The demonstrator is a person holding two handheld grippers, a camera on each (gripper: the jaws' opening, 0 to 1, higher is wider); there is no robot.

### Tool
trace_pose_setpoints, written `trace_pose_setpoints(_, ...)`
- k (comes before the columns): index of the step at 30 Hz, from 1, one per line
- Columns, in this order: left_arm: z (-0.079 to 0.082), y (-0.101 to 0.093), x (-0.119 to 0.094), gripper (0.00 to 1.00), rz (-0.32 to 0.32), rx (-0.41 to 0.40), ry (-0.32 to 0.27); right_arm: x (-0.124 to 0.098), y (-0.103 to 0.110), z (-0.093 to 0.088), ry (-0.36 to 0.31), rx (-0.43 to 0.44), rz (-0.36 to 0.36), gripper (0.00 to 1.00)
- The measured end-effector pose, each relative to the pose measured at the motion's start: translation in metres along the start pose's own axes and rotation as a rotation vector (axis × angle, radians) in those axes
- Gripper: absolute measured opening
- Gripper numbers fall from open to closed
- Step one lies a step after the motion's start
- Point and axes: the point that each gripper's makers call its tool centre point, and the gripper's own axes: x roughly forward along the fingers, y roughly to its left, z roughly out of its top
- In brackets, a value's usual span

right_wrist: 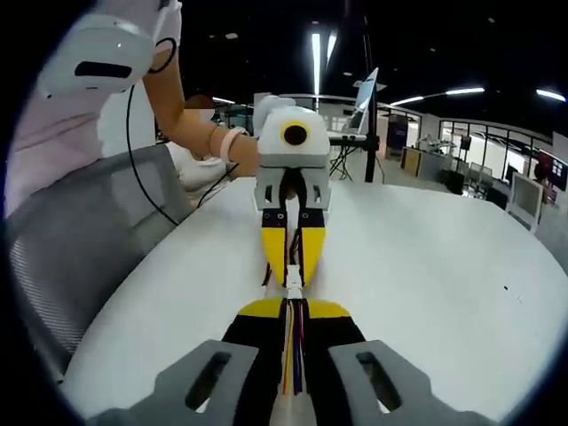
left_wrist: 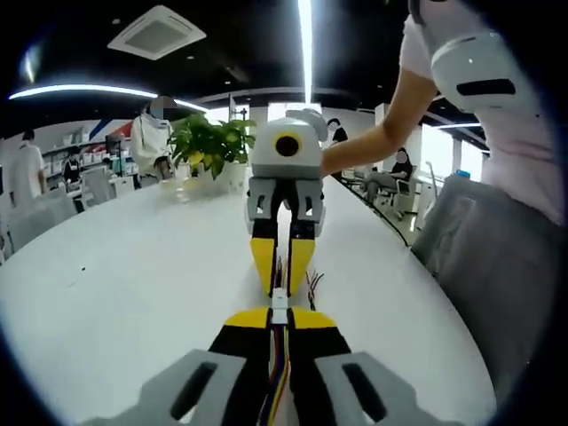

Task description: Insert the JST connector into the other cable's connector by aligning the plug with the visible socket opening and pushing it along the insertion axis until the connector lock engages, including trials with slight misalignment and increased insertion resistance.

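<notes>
JST connector (left_wrist: 280,303): a small white housing at centre frame in the left gripper view, sitting between the two facing sets of yellow fingers. In the right gripper view the matching white piece (right_wrist: 293,280) lies just above centre. The two halves appear butted or partly mated; whether the lock has engaged cannot be told, so a final push likely remains.

Left gripper (left_wrist: 280,312): fingers narrow, clamped on its cable (left_wrist: 277,382) close behind the housing. Right gripper (right_wrist: 293,302): fingers likewise narrow, pinching its cable (right_wrist: 293,351). Both are held over the white desk (left_wrist: 115,293), tips nearly touching.
</notes>
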Motion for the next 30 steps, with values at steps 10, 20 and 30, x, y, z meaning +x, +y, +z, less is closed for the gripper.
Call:
trace_pose_setpoints(10, 0.001, 0.0, 0.003, 0.0, -0.014, 0.005, -0.01, -0.006, 0.002, -0.001, -0.011, 0.014, 0.02, 0.03)
trace_pose_setpoints(20, -0.002, 0.003, 0.011, 0.0, -0.013, -0.001, 0.008, -0.003, -0.001, -0.001, -0.02, 0.024, 0.022, 0.03)
trace_pose_setpoints(30, -0.013, 0.008, 0.019, 0.0, -0.007, 0.014, 0.05, 0.006, -0.007, -0.008, -0.032, 0.029, 0.026, 0.03)
